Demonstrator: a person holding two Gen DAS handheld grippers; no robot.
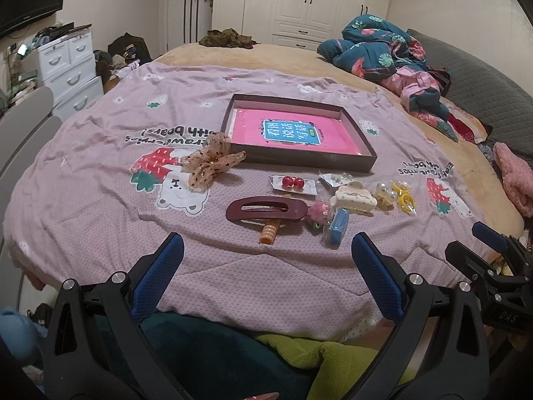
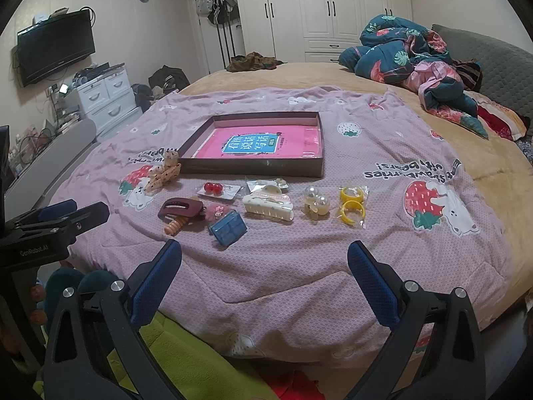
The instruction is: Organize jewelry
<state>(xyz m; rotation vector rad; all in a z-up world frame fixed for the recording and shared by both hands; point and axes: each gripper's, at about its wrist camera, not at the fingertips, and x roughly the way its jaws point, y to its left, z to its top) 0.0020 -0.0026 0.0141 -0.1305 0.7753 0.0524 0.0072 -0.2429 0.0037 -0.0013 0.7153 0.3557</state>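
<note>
the left claw (image 1: pixel 266 256) is wide apart and holds nothing. the right claw (image 2: pixel 265 261) is wide apart too and holds nothing. both hang over the near edge of a pink sheet (image 2: pixel 283 266) that lies on a bed (image 2: pixel 483 166).

the hair things sit in a row on the sheet, just past the claws. in the right view, at 11 o'clock from the claw, a dark red clip (image 2: pixel 180 208) lies on top of an orange clip (image 2: pixel 174 226). just to the right of them is a fuzzy pink tie (image 2: pixel 218 211), and a blue clip (image 2: pixel 228 228) in a clear bag touches it. at 12 o'clock is a cream claw clip (image 2: pixel 268 206). to its right are pearl clips (image 2: pixel 315 204). further right, at 1 o'clock, two yellow rings (image 2: pixel 352 205) sit in a clear bag.

a bit further back, two red balls (image 2: pixel 214 187) sit on a white card. a small clear bag (image 2: pixel 266 183) lies just behind the cream clip. a spotty tan bow (image 2: pixel 163 171) lies at 11 o'clock, touching the near left corner of a box (image 2: pixel 256 168).

the box is flat, dark and open. it sits past the row, at 12 o'clock. a pink book (image 2: pixel 253 145) lies flat inside it.

far back, a pile of blankets (image 2: pixel 409 56) sits at 1 o'clock. white closets (image 2: pixel 333 6) stand behind the bed.
</note>
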